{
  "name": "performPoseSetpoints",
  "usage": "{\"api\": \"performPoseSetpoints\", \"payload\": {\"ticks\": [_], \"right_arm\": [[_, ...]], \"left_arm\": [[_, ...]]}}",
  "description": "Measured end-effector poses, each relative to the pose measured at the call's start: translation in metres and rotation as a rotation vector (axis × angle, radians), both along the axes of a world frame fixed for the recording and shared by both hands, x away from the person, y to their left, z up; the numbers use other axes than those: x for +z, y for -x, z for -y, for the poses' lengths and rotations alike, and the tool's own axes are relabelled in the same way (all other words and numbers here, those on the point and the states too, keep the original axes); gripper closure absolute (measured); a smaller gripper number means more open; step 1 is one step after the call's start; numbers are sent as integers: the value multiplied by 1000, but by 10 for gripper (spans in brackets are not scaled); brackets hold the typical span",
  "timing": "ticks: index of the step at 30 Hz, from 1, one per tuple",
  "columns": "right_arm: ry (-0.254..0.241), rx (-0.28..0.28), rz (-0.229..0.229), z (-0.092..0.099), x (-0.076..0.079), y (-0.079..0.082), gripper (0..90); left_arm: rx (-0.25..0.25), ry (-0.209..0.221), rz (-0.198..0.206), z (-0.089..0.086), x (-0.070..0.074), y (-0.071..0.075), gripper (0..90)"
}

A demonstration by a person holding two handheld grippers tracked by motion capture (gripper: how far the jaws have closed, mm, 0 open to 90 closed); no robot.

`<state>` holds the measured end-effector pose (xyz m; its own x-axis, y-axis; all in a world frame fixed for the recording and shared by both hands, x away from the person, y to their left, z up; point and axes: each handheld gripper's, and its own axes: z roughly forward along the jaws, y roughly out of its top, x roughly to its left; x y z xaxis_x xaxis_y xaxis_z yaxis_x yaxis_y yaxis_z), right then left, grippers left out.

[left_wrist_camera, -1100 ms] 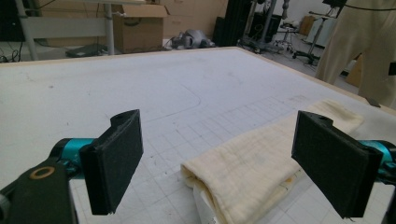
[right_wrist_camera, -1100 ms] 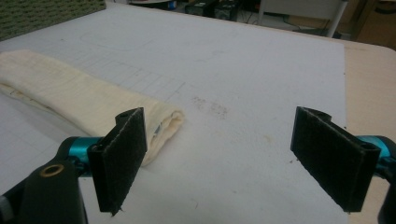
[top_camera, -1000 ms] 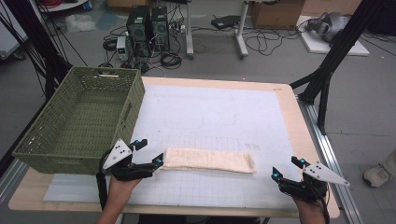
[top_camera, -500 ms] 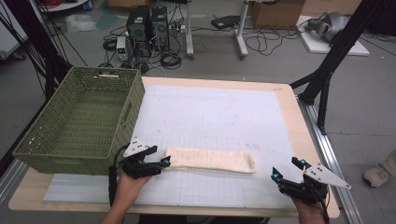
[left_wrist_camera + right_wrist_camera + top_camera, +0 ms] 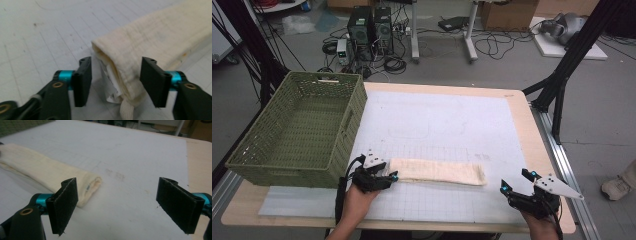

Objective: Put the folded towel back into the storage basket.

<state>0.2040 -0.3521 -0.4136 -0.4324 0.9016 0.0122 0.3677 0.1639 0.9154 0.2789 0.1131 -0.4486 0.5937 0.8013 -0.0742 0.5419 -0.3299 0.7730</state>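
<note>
1. A white gridded mat (image 5: pixel 442 125) is covering the wooden tabletop (image 5: pixel 539 150), with cables and computer towers lying on the floor beyond it and a green basket (image 5: pixel 297 130) standing at the mat's left edge.
2. A folded cream towel (image 5: pixel 437 171) is lying along the near part of the mat, its left end just right of the basket's near corner.
3. The left gripper (image 5: pixel 389 177) is sitting at that left end, and its jaws have just been closing. In the left gripper view the towel's end (image 5: pixel 120 72) is lying between them: the right-hand pad looks to be touching the cloth, while the other is standing a little apart, so nothing is pinched yet.
4. The right gripper (image 5: pixel 517 182) is waiting near the towel's right end with its jaws spread wide and nothing between them.
5. To grip well, I would say the left gripper should be catching all the folded layers, not only the outer one or the small label hanging out.
6. Closing until both pads are pressing firmly before any lift would likely keep the fold from slipping open.
</note>
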Motion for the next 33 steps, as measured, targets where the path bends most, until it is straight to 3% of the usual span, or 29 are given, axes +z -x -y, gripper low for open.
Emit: {"api": "performPoseSetpoints", "payload": {"ticks": [1, 3, 4, 6, 10, 11, 15, 17, 18, 22, 23, 24, 28, 30, 33], "right_arm": [[1, 5, 1, -1, -1, 0, 163], [6, 8, -2, -1, -1, 0, 163], [12, 6, -6, -1, -1, -1, 163], [12, 9, -2, 0, -1, 0, 163], [17, 9, -14, -1, -2, -1, 163], [26, 10, -8, -2, -1, -2, 163], [10, 18, -19, -3, -2, -2, 163], [23, 25, -34, -5, -3, -4, 163], [55, 22, -42, -9, -3, -7, 163], [30, 43, -46, -15, -4, -10, 198], [25, 53, -41, -18, -4, -11, 258], [36, 65, -6, -22, -1, -12, 282], [11, 50, 4, -27, -1, -15, 260], [42, 50, -21, -32, -4, -20, 268], [28, 40, -38, -34, -6, -23, 272]], "left_arm": [[16, -11, -2, 3, 1, 1, 482], [-5, -26, 6, 6, 2, 4, 584], [-20, -29, 10, 7, 2, 5, 584], [-34, -35, 14, 8, 2, 6, 669], [-31, 10, -20, 7, 2, 5, 729], [-31, 24, -34, 8, 2, 5, 798], [-31, 24, -41, 8, 4, 6, 816], [-34, 41, -37, 6, 4, 6, 818], [-35, 50, -34, 5, 4, 7, 822], [-44, 75, -11, 4, 6, 9, 822], [-52, 72, -4, 4, 7, 10, 822], [-59, 79, 8, 3, 7, 11, 822], [-61, 98, 18, 1, 8, 12, 823], [-69, 100, 30, 1, 9, 14, 824], [-70, 107, 32, 1, 9, 14, 824]]}}
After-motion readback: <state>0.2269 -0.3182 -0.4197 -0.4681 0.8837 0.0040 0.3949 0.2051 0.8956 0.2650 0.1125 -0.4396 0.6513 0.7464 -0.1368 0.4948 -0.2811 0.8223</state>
